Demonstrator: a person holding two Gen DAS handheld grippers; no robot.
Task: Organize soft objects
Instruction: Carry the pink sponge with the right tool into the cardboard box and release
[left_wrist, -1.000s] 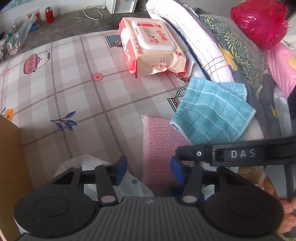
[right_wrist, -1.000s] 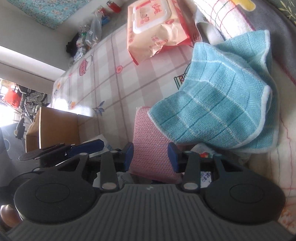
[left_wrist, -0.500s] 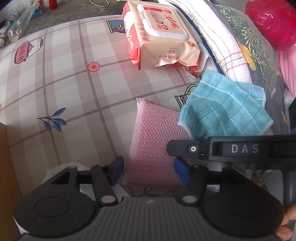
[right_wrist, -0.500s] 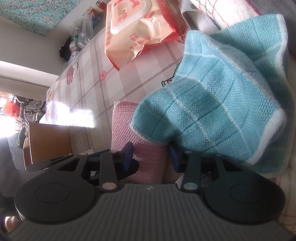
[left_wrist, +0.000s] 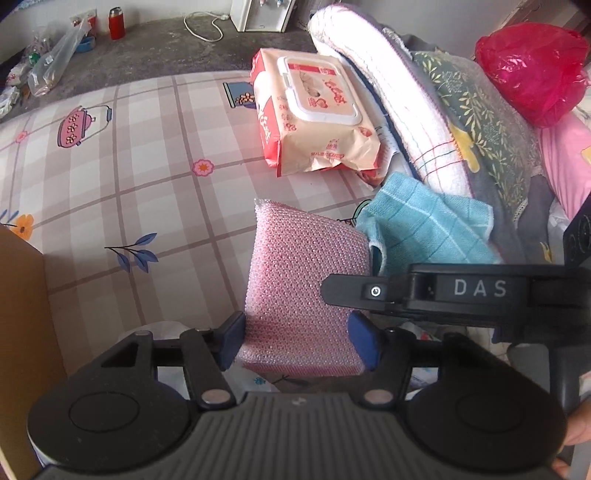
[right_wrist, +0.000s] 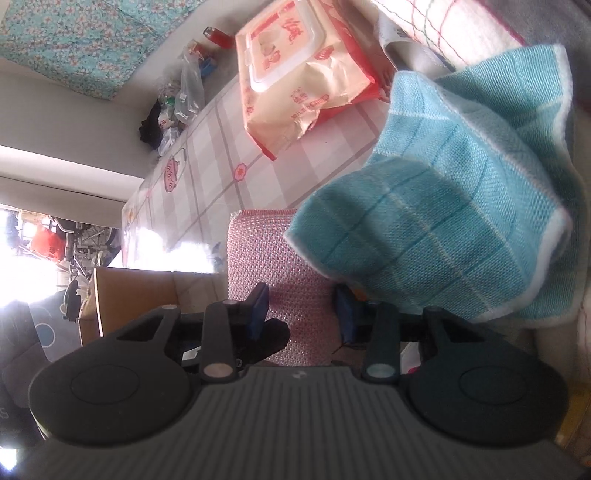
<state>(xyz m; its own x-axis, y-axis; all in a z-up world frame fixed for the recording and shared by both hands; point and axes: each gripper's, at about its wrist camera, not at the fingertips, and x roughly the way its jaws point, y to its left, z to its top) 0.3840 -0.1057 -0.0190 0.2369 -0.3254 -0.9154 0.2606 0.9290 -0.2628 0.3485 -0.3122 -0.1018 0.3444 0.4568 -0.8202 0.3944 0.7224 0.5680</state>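
A pink mesh sponge (left_wrist: 301, 291) lies on the plaid sheet. My left gripper (left_wrist: 297, 341) is open with its blue pads on either side of the sponge's near end, touching or nearly so. A folded teal cloth (left_wrist: 424, 229) lies to the sponge's right, overlapping its corner. My right gripper (right_wrist: 301, 310) is open above the sponge (right_wrist: 275, 258), its right pad under the edge of the teal cloth (right_wrist: 443, 229). Its black body crosses the left wrist view at right.
A pack of wet wipes (left_wrist: 314, 114) lies further back. Folded blankets (left_wrist: 406, 103) and a red plastic bag (left_wrist: 532, 70) are piled at right. A brown cardboard box (left_wrist: 22, 314) stands at left. A white plastic bag (left_wrist: 162, 328) lies under my left gripper.
My left gripper has moved right and forward until the pink sponge sits between its pads. My right gripper has moved in closer under the teal cloth's edge.
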